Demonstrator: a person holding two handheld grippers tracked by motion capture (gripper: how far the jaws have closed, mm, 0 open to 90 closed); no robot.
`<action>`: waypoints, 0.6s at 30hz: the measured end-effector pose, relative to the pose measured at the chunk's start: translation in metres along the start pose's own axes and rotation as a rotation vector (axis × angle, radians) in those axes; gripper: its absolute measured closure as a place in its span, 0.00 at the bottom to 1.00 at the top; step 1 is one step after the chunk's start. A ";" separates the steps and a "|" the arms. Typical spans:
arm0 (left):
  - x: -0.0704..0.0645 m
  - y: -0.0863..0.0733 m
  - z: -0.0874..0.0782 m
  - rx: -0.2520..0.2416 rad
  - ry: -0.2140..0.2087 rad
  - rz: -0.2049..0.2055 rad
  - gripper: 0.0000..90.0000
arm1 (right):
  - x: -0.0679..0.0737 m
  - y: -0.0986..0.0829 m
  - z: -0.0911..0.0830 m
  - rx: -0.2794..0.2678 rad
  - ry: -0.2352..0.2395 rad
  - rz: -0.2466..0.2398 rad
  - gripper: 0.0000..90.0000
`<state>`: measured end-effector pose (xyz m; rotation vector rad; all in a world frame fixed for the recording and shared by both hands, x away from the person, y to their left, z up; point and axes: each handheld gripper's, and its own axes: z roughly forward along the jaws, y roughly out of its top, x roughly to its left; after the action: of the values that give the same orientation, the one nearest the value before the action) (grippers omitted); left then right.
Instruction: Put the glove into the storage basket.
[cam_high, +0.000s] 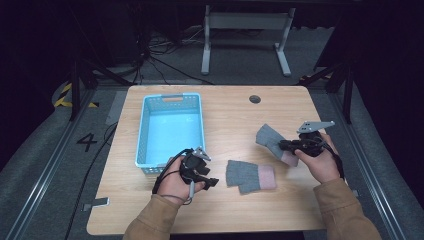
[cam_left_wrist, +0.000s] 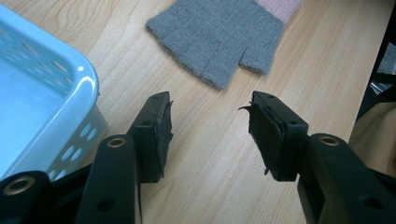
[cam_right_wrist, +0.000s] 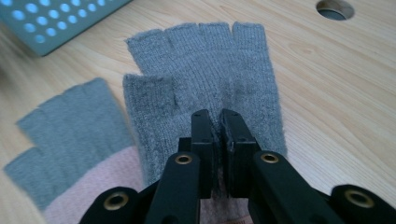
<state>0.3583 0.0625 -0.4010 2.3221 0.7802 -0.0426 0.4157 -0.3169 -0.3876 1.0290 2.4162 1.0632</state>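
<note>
Two grey fingerless gloves with pink cuffs are on the wooden table. One glove (cam_high: 250, 176) (cam_left_wrist: 224, 35) (cam_right_wrist: 70, 140) lies flat near the table's front middle. My right gripper (cam_high: 286, 146) (cam_right_wrist: 219, 122) is shut on the other glove (cam_high: 270, 137) (cam_right_wrist: 210, 74), pinching its knit near the palm, at the right of the table. My left gripper (cam_high: 212, 181) (cam_left_wrist: 210, 126) is open with nothing between its jaws, low over the table just left of the flat glove and beside the basket's front corner.
A light blue perforated plastic basket (cam_high: 144, 130) (cam_left_wrist: 56, 88) (cam_right_wrist: 56, 18) stands at the table's left half. A round cable hole (cam_high: 255, 99) (cam_right_wrist: 334, 9) sits near the far edge. A white table frame (cam_high: 245, 35) stands on the floor beyond.
</note>
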 end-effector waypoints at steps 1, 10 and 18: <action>0.000 0.000 0.000 0.001 0.000 0.001 0.55 | 0.003 0.001 -0.001 0.000 0.008 -0.010 0.95; -0.004 0.004 0.000 0.001 -0.006 0.014 0.54 | 0.018 0.008 -0.007 0.002 0.081 -0.056 0.94; -0.002 0.006 0.002 0.005 -0.007 0.016 0.54 | 0.033 0.011 -0.007 0.021 0.139 -0.107 0.94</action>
<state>0.3605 0.0569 -0.3990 2.3317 0.7589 -0.0455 0.3944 -0.2922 -0.3747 0.8469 2.5653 1.1074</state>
